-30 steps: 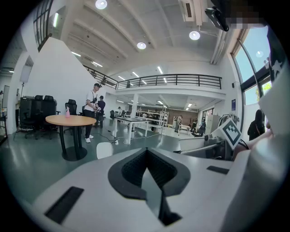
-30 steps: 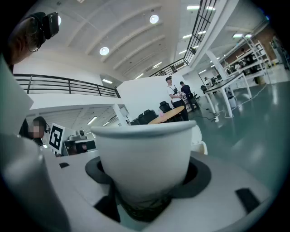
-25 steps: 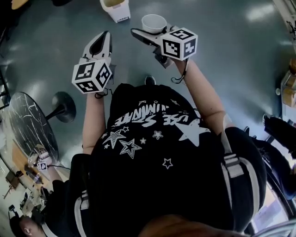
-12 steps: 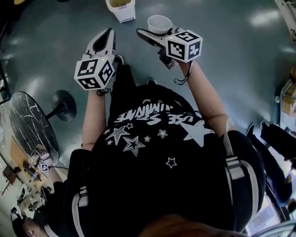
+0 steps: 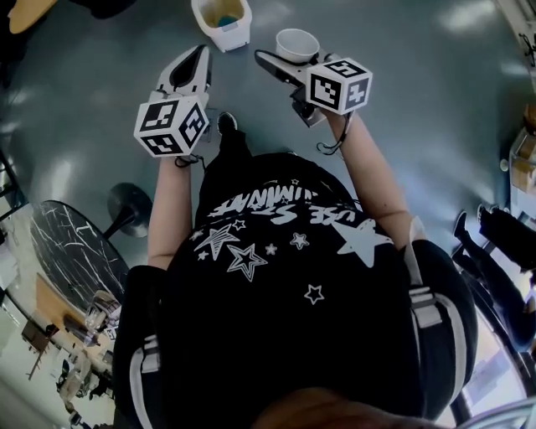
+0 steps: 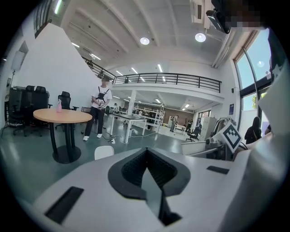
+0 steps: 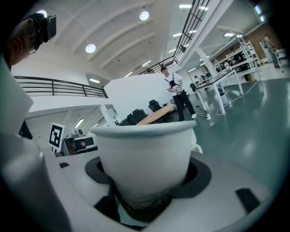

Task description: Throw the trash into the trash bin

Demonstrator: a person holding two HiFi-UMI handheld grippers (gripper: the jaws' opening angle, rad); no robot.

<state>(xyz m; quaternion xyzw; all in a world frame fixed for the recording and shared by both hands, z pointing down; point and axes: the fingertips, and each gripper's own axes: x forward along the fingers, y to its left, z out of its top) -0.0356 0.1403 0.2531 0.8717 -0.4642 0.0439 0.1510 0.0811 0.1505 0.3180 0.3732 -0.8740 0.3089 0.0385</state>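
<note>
Right tongs (image 5: 281, 67) grasp the cup (image 5: 297, 43); left tongs (image 5: 199, 57) are clenched, empty. The bin (image 5: 222, 21) lies ahead, between them. Let go early, the cup misses.

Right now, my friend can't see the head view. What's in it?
Seen from above, a person in a black star-print shirt holds a white cup in the right gripper, with a white trash bin on the grey floor just ahead; the left gripper is closed and empty.
</note>
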